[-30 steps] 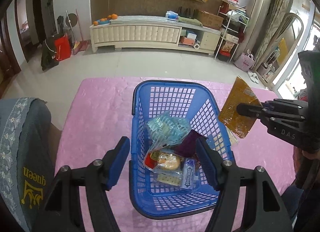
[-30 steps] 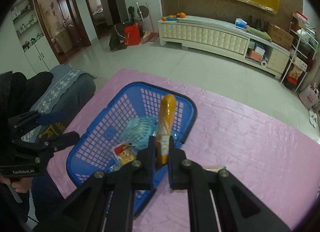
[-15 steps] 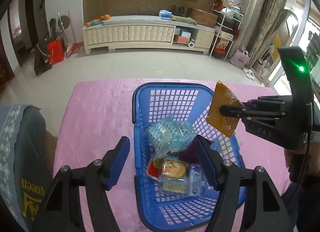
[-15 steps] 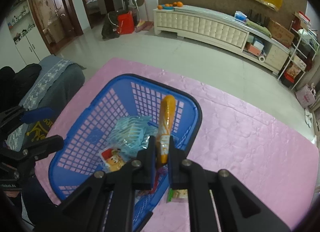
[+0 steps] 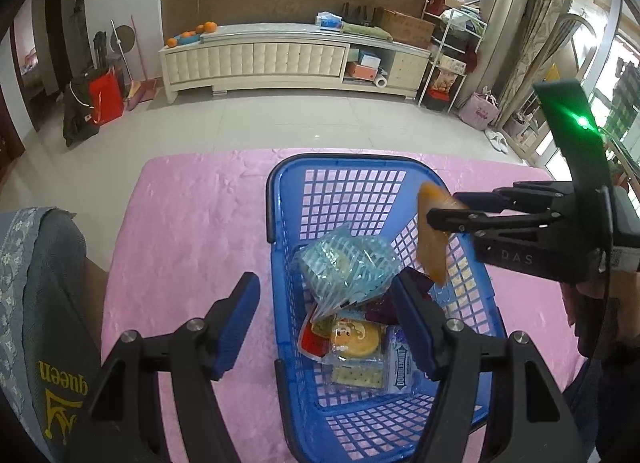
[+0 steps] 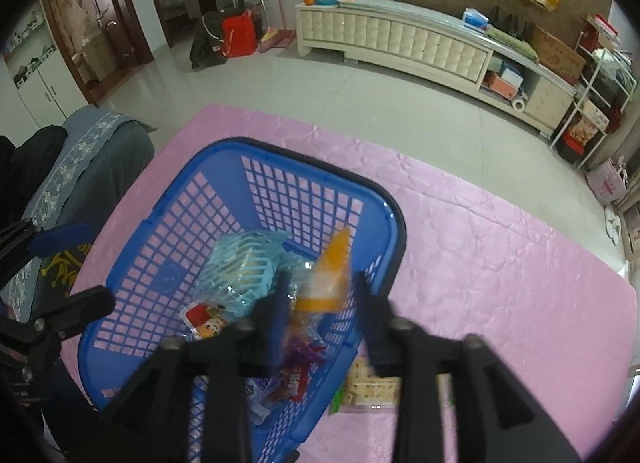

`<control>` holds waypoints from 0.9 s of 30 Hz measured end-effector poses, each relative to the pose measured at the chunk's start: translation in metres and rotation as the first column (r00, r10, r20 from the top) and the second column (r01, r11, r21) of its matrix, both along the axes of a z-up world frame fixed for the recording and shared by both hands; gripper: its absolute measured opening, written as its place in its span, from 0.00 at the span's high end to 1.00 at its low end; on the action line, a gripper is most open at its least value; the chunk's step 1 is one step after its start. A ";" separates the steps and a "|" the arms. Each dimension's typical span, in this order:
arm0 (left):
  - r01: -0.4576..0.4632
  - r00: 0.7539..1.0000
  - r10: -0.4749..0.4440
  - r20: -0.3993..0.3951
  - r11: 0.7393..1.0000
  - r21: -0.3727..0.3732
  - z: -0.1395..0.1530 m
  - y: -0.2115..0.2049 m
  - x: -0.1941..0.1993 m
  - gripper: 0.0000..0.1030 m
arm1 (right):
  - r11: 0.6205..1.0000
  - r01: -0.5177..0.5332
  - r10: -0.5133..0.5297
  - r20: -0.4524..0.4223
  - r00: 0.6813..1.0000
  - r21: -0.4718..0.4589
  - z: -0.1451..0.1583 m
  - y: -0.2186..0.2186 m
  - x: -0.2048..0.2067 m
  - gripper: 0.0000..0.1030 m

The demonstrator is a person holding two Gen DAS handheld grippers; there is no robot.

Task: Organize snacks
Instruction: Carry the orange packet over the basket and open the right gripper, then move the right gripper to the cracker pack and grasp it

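A blue plastic basket stands on the pink table and holds several snack packs, among them a pale blue striped bag and a bun pack. My right gripper is over the basket's right side with its jaws apart. The orange snack pack is between them, blurred, over the basket. My left gripper is open and empty above the basket's near left rim.
A snack pack lies on the pink cloth just right of the basket. A grey cushioned chair stands at the table's left edge. Beyond the table are tiled floor and a long white cabinet.
My right gripper moved in over the basket and its jaws opened from shut; the orange pack has come loose between them. My left gripper stayed open.
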State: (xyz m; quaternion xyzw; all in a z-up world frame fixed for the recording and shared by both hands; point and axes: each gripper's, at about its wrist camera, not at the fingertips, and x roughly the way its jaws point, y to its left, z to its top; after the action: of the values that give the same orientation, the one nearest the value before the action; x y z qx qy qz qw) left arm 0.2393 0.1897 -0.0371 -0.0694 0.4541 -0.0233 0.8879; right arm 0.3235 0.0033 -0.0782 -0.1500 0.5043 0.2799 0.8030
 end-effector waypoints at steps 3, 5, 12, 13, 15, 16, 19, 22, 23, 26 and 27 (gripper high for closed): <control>-0.005 1.000 0.005 0.004 1.000 -0.001 0.004 0.001 -0.006 0.36 | 0.999 0.040 -0.040 0.015 0.999 0.014 0.005 -0.007 -0.002 0.30; -0.004 1.000 0.004 0.010 1.000 0.002 0.008 -0.001 -0.012 0.36 | 0.998 0.061 -0.061 0.015 0.998 0.033 0.010 -0.012 -0.005 0.26; -0.007 1.000 0.007 0.011 1.000 0.007 0.015 -0.015 -0.023 0.36 | 0.997 0.075 -0.076 0.038 0.996 0.036 0.028 -0.029 -0.019 0.20; -0.006 1.000 0.006 0.010 1.000 0.008 0.015 -0.018 -0.026 0.36 | 0.997 0.075 -0.076 0.041 0.996 0.035 0.031 -0.033 -0.021 0.20; -0.001 1.000 0.000 0.005 1.000 0.012 0.016 -0.025 -0.027 0.36 | 0.997 0.077 -0.078 0.044 0.996 0.033 0.034 -0.040 -0.024 0.19; 0.002 1.000 -0.002 0.001 1.000 0.018 0.017 -0.029 -0.028 0.36 | 0.997 0.077 -0.079 0.047 0.996 0.032 0.035 -0.044 -0.026 0.19; 0.008 1.000 -0.008 -0.010 1.000 0.030 0.016 -0.040 -0.030 0.36 | 0.996 0.082 -0.084 0.049 0.995 0.031 0.035 -0.059 -0.027 0.17; 0.000 1.000 0.000 -0.019 1.000 0.030 0.012 -0.049 -0.030 0.36 | 0.997 0.074 -0.075 0.023 0.997 0.029 0.028 -0.072 -0.026 0.14; -0.004 1.000 0.005 -0.027 1.000 0.028 0.008 -0.051 -0.029 0.36 | 0.997 0.068 -0.068 0.015 0.998 0.023 0.024 -0.073 -0.027 0.14; -0.019 0.998 0.021 -0.060 0.999 0.031 -0.006 -0.058 -0.026 0.36 | 0.999 0.035 -0.035 0.001 0.999 -0.010 0.011 -0.080 -0.028 0.14; -0.024 0.997 0.026 -0.071 0.999 0.035 -0.010 -0.060 -0.025 0.36 | 1.000 0.012 -0.012 0.000 1.000 -0.018 0.007 -0.082 -0.029 0.14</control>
State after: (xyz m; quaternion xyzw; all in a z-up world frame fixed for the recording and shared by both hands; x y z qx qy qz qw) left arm 0.2144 0.1302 -0.0476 -0.0605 0.4848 -0.0018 0.8725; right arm 0.2948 -0.0791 -0.0714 -0.1541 0.5078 0.2707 0.8032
